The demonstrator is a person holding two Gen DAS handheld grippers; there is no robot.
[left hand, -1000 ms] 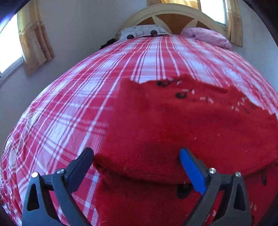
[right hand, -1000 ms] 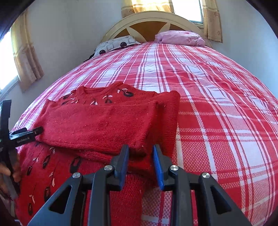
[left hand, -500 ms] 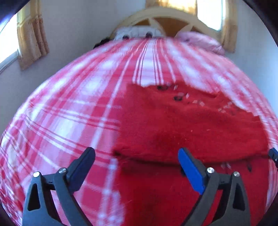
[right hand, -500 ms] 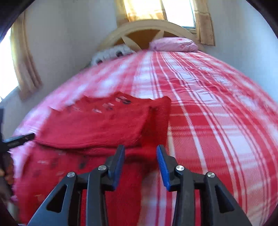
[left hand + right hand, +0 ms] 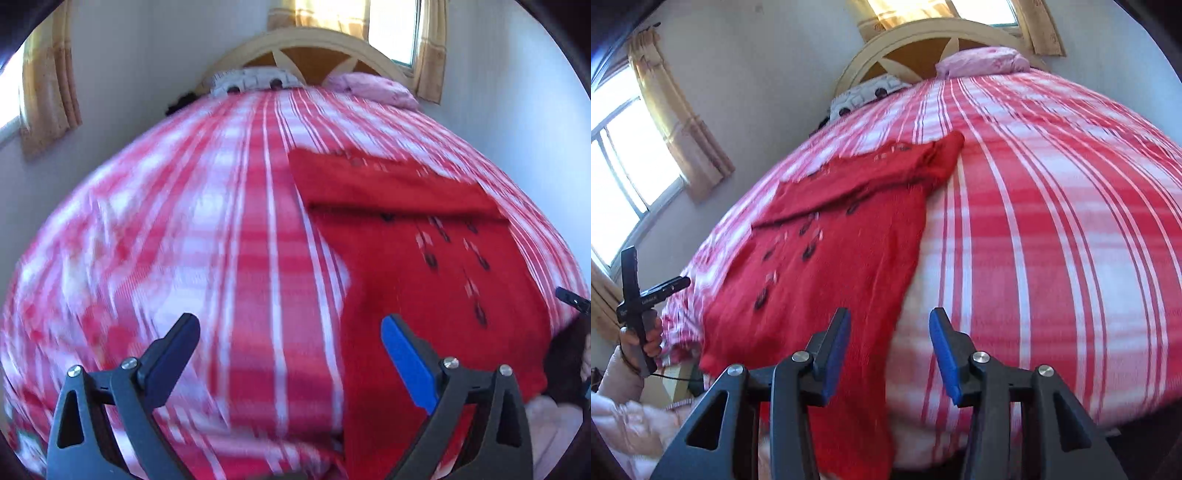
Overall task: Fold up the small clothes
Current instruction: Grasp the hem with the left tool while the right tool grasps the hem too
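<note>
Both your left tongs (image 5: 290, 345) and right tongs (image 5: 888, 339) gape wide, empty — the red sweater's (image 5: 827, 266) hem overhangs the bed (image 5: 1052, 221) edge; a low grab risks dragging it off.

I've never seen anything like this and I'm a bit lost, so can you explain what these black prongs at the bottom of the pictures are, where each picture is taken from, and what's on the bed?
There is no robot here. A person holds a two-finger grasping tool in each hand, and a wide-angle camera on each one looks forward along its fingers. One picture comes from the left tool, the other from the right tool. The prongs are those fingers. Both stand open and hold nothing.

Both views show a bed with a red and white checked cover. A red sweater with small dark markings lies flat on it, its top part folded down. At the headboard sit a pink pillow and a patterned one. The pictures are blurred in places.
</note>
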